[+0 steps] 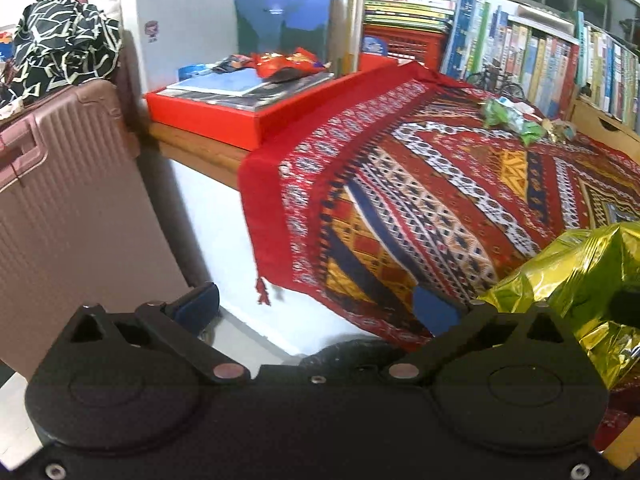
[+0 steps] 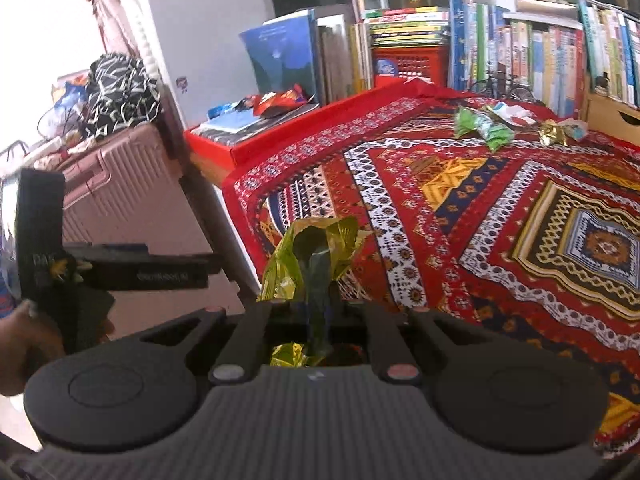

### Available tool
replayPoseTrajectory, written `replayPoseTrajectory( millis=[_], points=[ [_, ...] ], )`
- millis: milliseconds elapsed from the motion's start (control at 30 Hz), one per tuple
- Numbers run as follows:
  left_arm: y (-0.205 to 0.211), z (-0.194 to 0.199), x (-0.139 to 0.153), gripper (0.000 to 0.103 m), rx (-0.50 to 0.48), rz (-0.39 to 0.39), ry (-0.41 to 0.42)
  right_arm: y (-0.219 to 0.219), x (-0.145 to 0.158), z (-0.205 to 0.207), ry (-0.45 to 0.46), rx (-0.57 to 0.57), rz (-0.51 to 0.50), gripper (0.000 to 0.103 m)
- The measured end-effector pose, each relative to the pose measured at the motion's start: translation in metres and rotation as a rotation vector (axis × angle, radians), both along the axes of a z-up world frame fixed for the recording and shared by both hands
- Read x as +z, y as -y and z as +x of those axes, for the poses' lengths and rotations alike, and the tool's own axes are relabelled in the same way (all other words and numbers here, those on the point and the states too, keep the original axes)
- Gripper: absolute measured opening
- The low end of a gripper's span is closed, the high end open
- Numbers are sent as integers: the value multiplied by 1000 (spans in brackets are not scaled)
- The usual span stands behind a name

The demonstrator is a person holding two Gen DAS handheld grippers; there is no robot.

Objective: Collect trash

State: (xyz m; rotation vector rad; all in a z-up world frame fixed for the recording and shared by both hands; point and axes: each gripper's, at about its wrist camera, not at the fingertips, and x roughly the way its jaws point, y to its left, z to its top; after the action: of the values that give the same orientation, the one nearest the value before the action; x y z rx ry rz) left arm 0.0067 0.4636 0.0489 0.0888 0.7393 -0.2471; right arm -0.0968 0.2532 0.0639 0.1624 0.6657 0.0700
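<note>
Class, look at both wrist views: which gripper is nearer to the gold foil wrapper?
Right. The right gripper is closed on the gold foil wrapper; the left gripper stands open beside it, to its left, not touching.

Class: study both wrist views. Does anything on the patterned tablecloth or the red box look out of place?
Yes. Crumpled green wrappers and a gold wrapper litter the far side of the tablecloth, and a red snack packet lies on the papers in the red box: loose trash among tidy books.
</note>
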Motion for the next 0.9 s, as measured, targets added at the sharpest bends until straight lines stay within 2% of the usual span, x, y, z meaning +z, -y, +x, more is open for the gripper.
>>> replayPoseTrajectory(
  millis=[100, 133, 200, 300, 600, 800, 900],
  points=[
    [-9, 2, 2, 103, 10, -14, -12, -6, -2, 6, 4, 13, -13, 22],
    [-12, 3, 3, 103, 13, -24, -19, -7, -2, 8, 5, 14, -21, 44],
    [-17, 3, 3, 103, 27, -35, -26, -12, -4, 15, -11, 10, -48, 103],
    [-21, 3, 3, 103, 43, -38, -27, -15, -4, 14, 19, 10, -57, 103],
    [-19, 6, 3, 103, 66, -53, -13, -11, -5, 17, -3, -7, -72, 103],
    [-10, 8, 6, 103, 35, -53, -5, -4, 0, 16, -3, -37, -65, 103],
    [-4, 12, 16, 103, -6, -62, -33, -1, 10, 18, 13, -42, -46, 103]
  ],
)
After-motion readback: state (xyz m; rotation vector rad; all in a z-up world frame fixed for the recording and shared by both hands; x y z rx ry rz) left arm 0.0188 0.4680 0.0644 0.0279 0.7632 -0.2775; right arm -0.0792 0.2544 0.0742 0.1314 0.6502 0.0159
